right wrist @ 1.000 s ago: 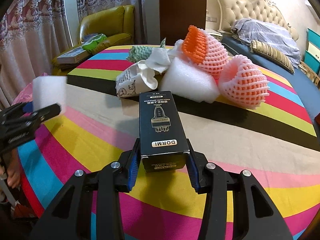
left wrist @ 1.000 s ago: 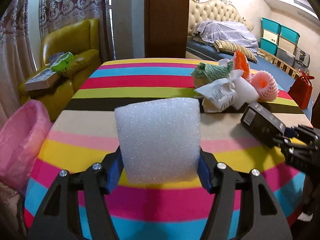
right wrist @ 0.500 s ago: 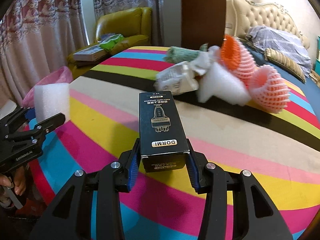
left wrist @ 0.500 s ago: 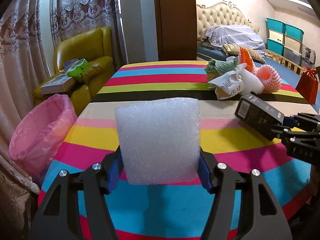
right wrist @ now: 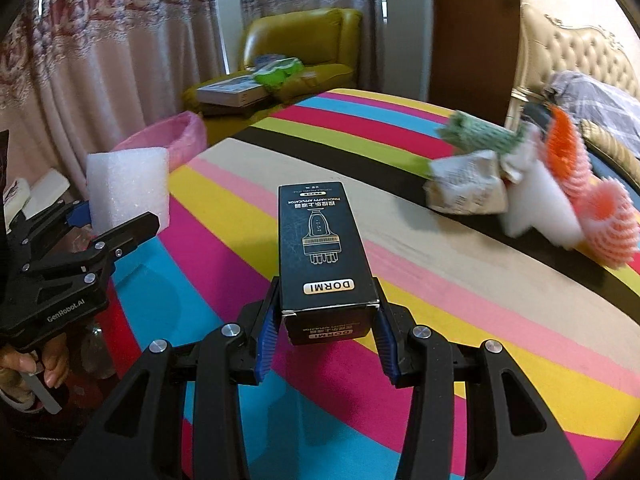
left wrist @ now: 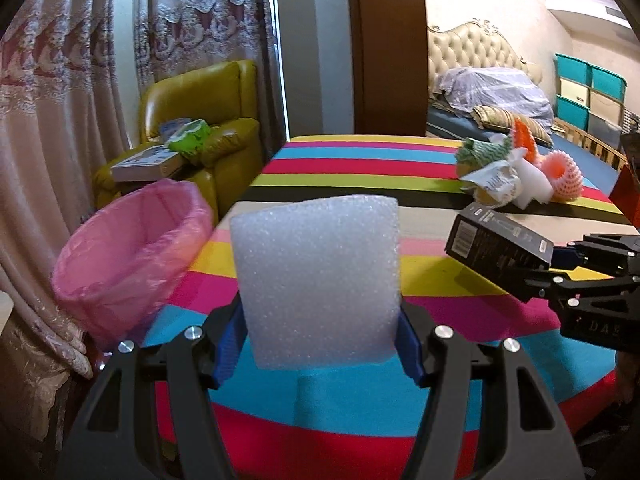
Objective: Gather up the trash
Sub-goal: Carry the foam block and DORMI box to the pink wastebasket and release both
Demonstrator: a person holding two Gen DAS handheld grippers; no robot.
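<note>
Both grippers are swinging away from the far pile and toward the table's left edge, and the pink-lined bin (left wrist: 124,256), which was only a sliver at the frame's side a second ago, is now sitting wide open just left of the foam.

Left gripper (left wrist: 320,336) is pinching the white foam block (left wrist: 316,280) between its blue pads, block standing upright and held low on its sides. Right gripper (right wrist: 324,328) is clamping the black carton (right wrist: 320,256) by its near end, most of the box sticking out ahead over the striped tablecloth (right wrist: 460,320).

Now the risks. That carton is being gripped at one end only, so a quick swing could be levering it out of the pads and dropping it on the table short of the bin. The foam is soft and light (it is giving under the pads already, by the look of it), so on release it could be clinging to a pad or drifting past the rim.

Both loads are heading for one opening, and the grippers are travelling close together, so they could be knocking into each other at the rim. The liner looks loose too; a snag could be pulling it inward.

Meanwhile the remaining trash pile (left wrist: 516,176), crumpled paper and fruit nets, is waiting at the far right of the table.
</note>
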